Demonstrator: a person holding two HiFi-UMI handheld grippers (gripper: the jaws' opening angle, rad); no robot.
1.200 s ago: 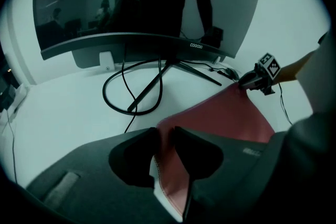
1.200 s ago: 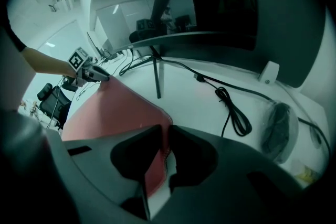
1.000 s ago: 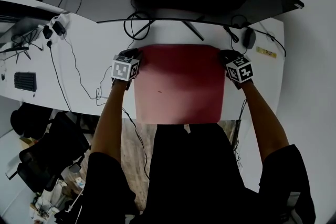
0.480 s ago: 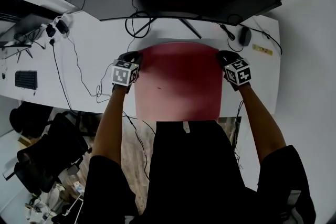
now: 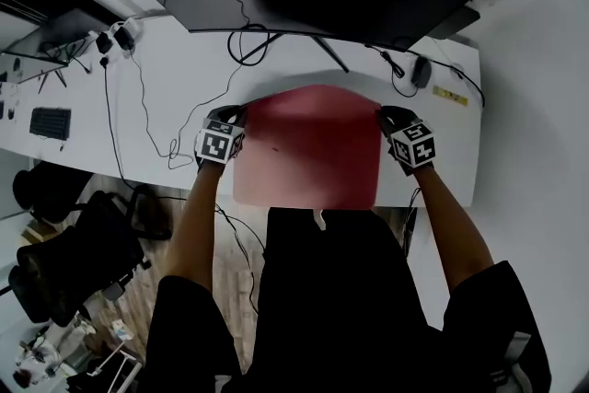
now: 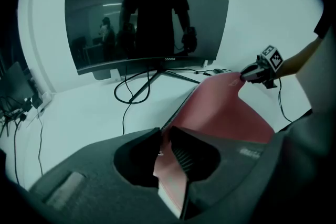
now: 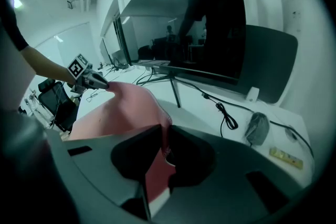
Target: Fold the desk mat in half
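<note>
Left gripper [image 6: 164, 140]: you pinch the far left corner of the desk mat [image 5: 308, 152]; its jaws have just been closing on it.
Right gripper [image 7: 164, 139]: pinches the far right corner (so both corners lift together).
Far edge: raised off the desk [image 5: 166, 97]; the near half lies flat.
Boxes, bins: none in sight.

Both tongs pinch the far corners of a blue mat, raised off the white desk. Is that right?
Not blue: the head view shows a red mat. The left tongs, jaws just closed further on it, and right tongs do pinch its far corners above the white desk.
</note>
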